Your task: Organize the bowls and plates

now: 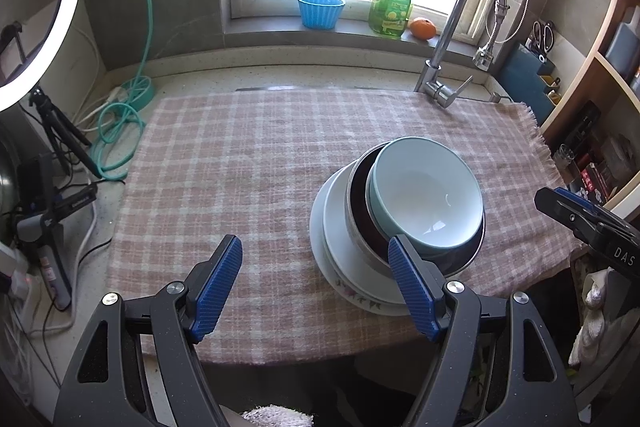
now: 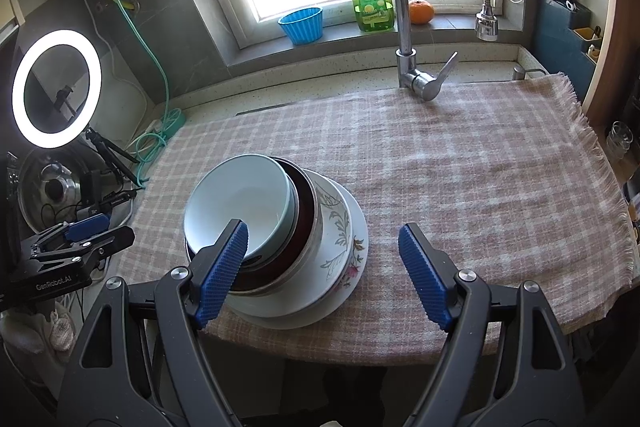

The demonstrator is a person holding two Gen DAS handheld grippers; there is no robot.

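Jaws of both grippers stand wide apart and hold nothing: the left gripper [image 1: 316, 283] hangs just left of the stack of dishes, and the right gripper [image 2: 324, 267] just to its right, low over the near edge of the checked cloth [image 2: 460, 163] that covers the worktop.

All the crockery sits in one pile on the cloth, well in front of the tap [image 2: 404, 11]. A pale blue bowl [image 1: 426, 193] is on top, tilted inside a dark metal-rimmed bowl [image 1: 360, 211], which rests in a flowered plate [image 2: 340, 227] on a plain white plate [image 1: 318, 227].

The stacking looks nearly done, though the top bowl sits off-centre and leaning. To finish well, one gripper should probably steady the rim of the dark bowl while the other nudges the blue bowl level and central. Slow, light contact seems wise, since glazed bowls slide easily and the pile stands close to the worktop's front edge.
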